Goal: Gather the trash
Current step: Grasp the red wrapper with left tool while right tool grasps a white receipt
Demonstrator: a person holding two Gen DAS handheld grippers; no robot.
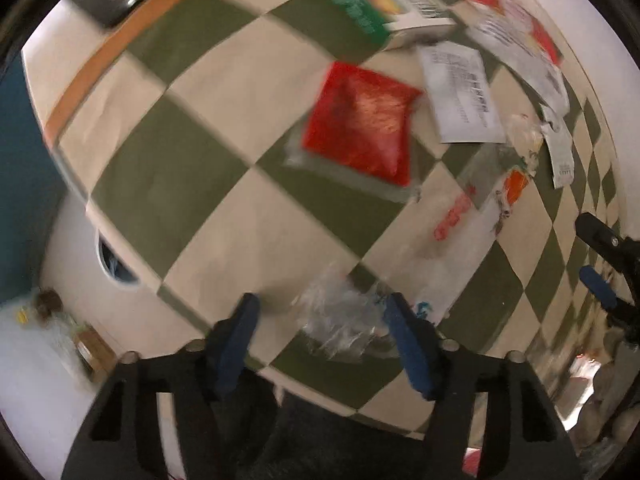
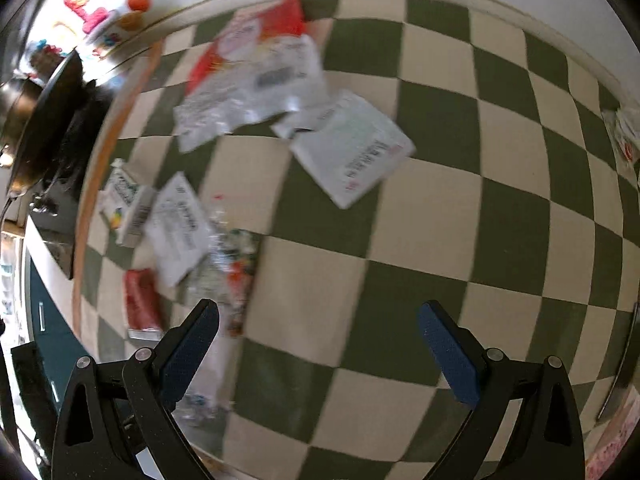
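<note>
Hovering over the checked cloth (image 1: 208, 184), we keep both grippers spread: the left gripper (image 1: 320, 320) straddles a clear wrapper (image 1: 340, 320) without clamping it, the right gripper (image 2: 320, 332) hangs over bare squares. Closing too high could let that crinkly film slip out, we judge, and blur suggests fast motion. More trash lies apart: a red packet (image 1: 360, 120), a carton (image 1: 384, 4), paper slips (image 1: 460, 96). Beyond the table edge we see a pan (image 2: 36, 120) and a white wall.
</note>
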